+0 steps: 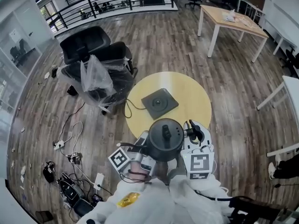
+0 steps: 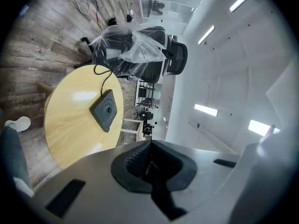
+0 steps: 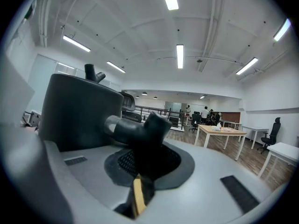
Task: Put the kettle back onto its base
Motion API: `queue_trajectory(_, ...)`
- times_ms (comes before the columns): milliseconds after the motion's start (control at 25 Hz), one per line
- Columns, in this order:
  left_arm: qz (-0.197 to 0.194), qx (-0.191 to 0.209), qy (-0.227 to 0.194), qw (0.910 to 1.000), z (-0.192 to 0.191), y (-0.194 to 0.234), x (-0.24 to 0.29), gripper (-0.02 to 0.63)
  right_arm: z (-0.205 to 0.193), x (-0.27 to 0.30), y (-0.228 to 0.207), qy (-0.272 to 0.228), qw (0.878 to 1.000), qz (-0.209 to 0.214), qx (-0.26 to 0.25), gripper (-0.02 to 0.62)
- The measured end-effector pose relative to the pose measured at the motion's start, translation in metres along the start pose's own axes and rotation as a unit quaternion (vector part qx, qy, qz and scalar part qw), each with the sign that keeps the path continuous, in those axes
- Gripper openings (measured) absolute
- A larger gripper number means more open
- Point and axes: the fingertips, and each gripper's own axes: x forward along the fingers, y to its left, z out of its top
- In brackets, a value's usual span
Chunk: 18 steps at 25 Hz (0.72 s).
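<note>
My round tabletop (image 1: 198,94): wrapped chairs (image 1: 96,64) at ten o'clock, base (image 1: 160,102) at twelve. Upright kettle (image 1: 163,140), handle (image 3: 133,130) toward three, clamped by right hand-held gripper (image 1: 193,135); left hand-held gripper (image 2: 150,166) closed, empty.

Right gripper (image 3: 142,169) clamped, kettle (image 3: 77,111) handle held

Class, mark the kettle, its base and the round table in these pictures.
kettle (image 1: 160,146), head view, on its dark top.
base (image 1: 159,102), head view, at the centre of its top.
round table (image 1: 194,99), head view, on bare yellow tabletop.
</note>
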Motion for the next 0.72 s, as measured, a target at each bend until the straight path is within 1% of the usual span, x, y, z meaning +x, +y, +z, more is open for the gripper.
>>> queue_trajectory(200, -0.007, 0.004, -0.015, 0.9999, 0.024, -0.008, 0.073, -0.003, 0.013, 0.07, -0.037, -0.009, 1.0, 0.015, 0.0, 0.043)
queue_trajectory(360, -0.008, 0.006, -0.026, 0.9996, 0.04, -0.011, 0.122, -0.003, 0.017, 0.119, -0.064, -0.005, 1.0, 0.026, 0.008, 0.044)
queue_trajectory(520, -0.005, 0.0, -0.04, 0.9992, 0.062, -0.005, 0.159, -0.003, 0.009, 0.166, -0.079, 0.003, 0.999, 0.029, 0.023, 0.048)
queue_trajectory(720, -0.004, -0.011, -0.054, 0.9985, 0.092, 0.003, 0.186, -0.003, -0.003, 0.213, -0.085, 0.003, 0.998, 0.025, 0.054, 0.049)
